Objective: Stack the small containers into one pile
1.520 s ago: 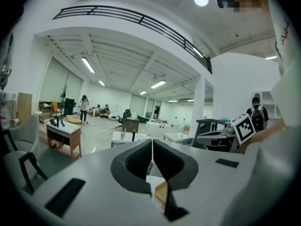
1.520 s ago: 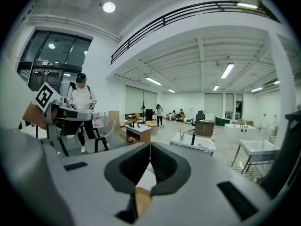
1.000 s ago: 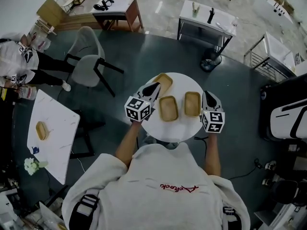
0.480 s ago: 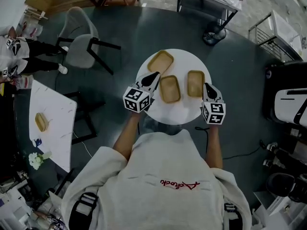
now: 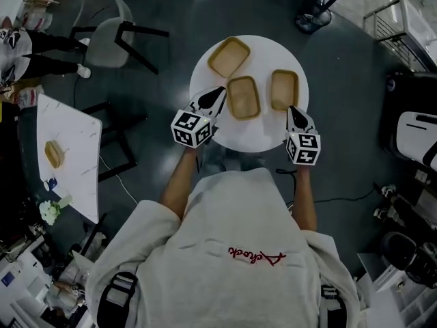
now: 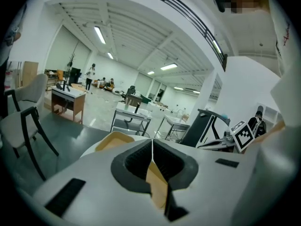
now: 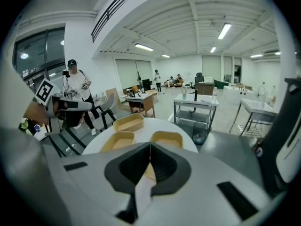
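Observation:
Three tan small containers lie apart on the round white table [image 5: 256,132]: a far-left one [image 5: 229,57], a middle one [image 5: 244,98] and a right one [image 5: 285,89]. My left gripper [image 5: 220,92] hovers at the middle container's left side, jaws shut and empty. My right gripper [image 5: 292,109] hangs just before the right container's near end, also shut with nothing in it. In the right gripper view all three show beyond the shut jaws: far-left container [image 7: 128,122], middle container [image 7: 117,140], right container [image 7: 165,139]. The left gripper view shows the far-left container [image 6: 113,140] past its shut jaws.
A grey chair [image 5: 102,19] stands left of the table. A white marble side table [image 5: 75,176] at the left carries another tan container [image 5: 53,154] and flowers. A person [image 5: 20,43] stands at far left. A black and white machine [image 5: 416,135] is on the right.
Both grippers have come down toward the table's near part, still shut. The head view has tilted, so the table sits higher in the picture. The containers have not moved.

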A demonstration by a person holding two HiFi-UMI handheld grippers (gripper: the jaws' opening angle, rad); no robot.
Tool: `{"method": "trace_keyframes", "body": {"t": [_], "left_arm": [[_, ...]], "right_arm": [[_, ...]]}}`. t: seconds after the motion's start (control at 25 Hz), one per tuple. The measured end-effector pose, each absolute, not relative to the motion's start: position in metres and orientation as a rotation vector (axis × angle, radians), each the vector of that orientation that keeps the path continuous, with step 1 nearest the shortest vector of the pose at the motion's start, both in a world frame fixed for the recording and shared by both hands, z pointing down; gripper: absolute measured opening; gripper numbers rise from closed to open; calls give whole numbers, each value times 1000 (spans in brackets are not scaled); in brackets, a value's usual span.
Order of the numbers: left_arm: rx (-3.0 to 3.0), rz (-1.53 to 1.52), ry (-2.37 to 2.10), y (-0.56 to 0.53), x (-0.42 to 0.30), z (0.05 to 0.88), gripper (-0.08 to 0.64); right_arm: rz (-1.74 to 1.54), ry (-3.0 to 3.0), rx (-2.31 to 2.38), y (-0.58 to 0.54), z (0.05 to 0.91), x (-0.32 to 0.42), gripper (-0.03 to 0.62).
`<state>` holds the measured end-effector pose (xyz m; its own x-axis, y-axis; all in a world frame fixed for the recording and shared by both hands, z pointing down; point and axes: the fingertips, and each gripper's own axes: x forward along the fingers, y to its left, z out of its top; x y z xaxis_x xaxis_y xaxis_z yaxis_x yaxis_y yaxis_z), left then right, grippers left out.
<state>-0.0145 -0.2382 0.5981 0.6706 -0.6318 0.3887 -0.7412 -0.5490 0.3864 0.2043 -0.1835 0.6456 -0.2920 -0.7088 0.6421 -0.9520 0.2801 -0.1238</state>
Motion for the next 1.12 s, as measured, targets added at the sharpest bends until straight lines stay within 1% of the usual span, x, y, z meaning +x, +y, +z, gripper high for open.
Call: {"method": "trace_keyframes", "body": {"t": [0.24,0.4,0.84,1.0,1.12], "left_arm": [[2321,292,-1063,-220,-21,616,18],[2311,298,-1052,-213,-18,624,18],[2300,298,-1057,-206,-20,627,18],[2287,299,-1072,-203,-26,629,18],[2280,296,-1081,-202,-29,630,18]], "right_arm": [[730,-2052,1413,-162,676,200,20],[684,-2013,1315,-151,695,201,20],[71,-1825,731,-142,732,198,21],[-45,-1784,609,-144,740,197,25],[-67,-1766,550,-147,747,197,32]]}}
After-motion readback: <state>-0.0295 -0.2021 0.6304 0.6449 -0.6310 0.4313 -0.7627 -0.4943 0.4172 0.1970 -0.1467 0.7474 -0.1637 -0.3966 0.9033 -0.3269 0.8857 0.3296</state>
